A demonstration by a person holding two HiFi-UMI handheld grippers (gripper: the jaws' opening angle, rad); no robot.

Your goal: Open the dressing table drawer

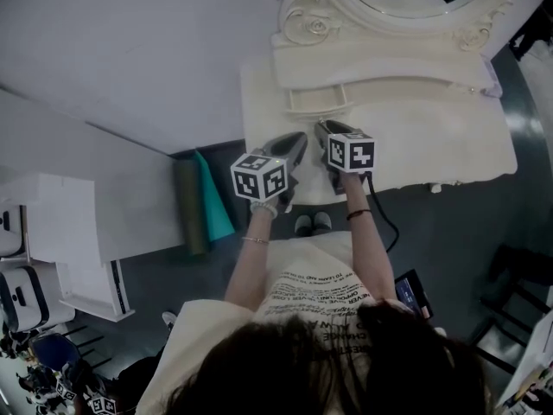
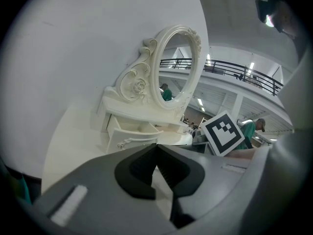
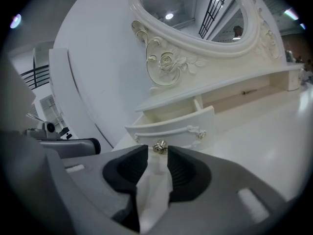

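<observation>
the drawer [image 3: 171, 126] is sitting pulled out of the desk [image 3: 254, 131], under the mirror [image 3: 195, 4]. the right gripper [image 3: 157, 153] is hovering at its knob [image 3: 160, 147], fingers spread, seemingly not pinching it. the left gripper [image 2: 156, 148] is waiting alongside, fingers clenched on nothing.

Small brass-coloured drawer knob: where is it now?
The knob sits mid right gripper view, on the open cream drawer, at the parted jaw tips of the right gripper.

Perhaps a hall (railed balcony [image 2: 234, 72]); strip lights [image 2: 251, 65]
</observation>
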